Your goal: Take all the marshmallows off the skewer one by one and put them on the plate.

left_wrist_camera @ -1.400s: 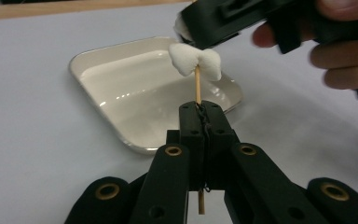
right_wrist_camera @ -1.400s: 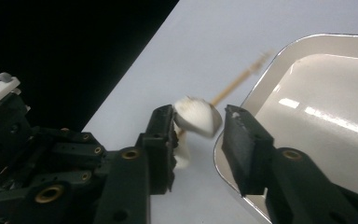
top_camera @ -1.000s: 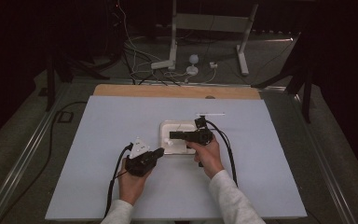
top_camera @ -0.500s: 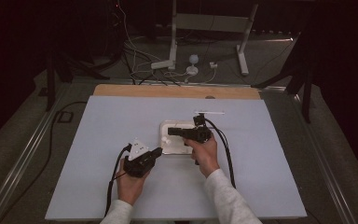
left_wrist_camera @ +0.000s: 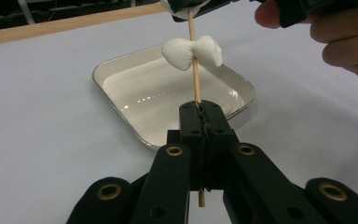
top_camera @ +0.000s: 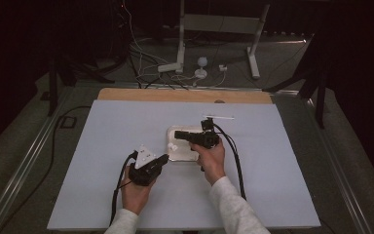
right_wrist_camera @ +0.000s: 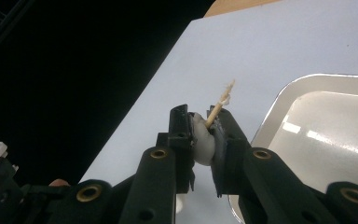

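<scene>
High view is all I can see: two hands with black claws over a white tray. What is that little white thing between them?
Observer: A marshmallow, threaded on a thin wooden skewer above the tray.
Operator: Who holds the stick?
Observer: The left claw is shut on its lower end.
Operator: And the right one?
Observer: The right claw squeezes a second marshmallow; the skewer's frayed tip pokes out past it.
</scene>
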### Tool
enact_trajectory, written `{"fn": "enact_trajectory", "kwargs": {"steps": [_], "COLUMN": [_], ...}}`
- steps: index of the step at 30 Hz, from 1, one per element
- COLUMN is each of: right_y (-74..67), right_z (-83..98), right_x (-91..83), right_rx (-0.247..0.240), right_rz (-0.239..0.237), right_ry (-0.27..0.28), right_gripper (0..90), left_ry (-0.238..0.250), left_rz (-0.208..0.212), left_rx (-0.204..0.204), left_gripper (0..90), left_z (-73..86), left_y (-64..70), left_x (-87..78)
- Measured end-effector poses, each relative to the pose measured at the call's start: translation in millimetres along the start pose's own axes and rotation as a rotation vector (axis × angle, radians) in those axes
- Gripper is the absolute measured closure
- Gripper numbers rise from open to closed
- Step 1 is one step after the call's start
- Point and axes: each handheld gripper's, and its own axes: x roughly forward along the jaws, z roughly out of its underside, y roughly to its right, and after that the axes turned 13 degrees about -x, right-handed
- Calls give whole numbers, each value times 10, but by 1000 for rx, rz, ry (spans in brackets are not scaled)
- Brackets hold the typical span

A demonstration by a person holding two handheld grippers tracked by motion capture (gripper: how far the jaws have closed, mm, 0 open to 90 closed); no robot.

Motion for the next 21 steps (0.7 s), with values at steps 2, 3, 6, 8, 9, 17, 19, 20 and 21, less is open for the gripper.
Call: {"fn": "enact_trajectory", "kwargs": {"steps": [2, 3, 6, 8, 9, 17, 19, 20, 21], "right_y": [7, 7, -1, -2, -2, -9, -17, -19, -18], "right_z": [4, 4, 16, 19, 19, 72, 83, 89, 100], "right_x": [7, 7, 13, 4, 4, 45, 68, 78, 92], "right_rx": [11, 11, 20, 15, 15, 50, 57, 59, 67], "right_rz": [-6, -6, -11, -15, -15, -49, -63, -66, -70], "right_ry": [3, 3, -10, -20, -20, -38, -47, -52, -61], "right_gripper": [807, 807, 802, 792, 792, 652, 659, 681, 692], "left_ry": [0, -1, -6, -5, -5, 6, 13, 14, 21], "left_rz": [-3, -6, -12, -12, -11, -26, -30, -32, -33], "left_rx": [-4, -6, -8, -9, -10, -22, -27, -28, -32], "left_gripper": [900, 900, 900, 900, 900, 900, 900, 900, 900], "left_z": [4, 6, 22, 26, 23, 18, 21, 20, 18], "left_y": [-6, -10, -18, -17, -12, -5, -7, -10, -14], "left_x": [-7, -9, -7, -4, 1, 9, 5, -1, -8]}}
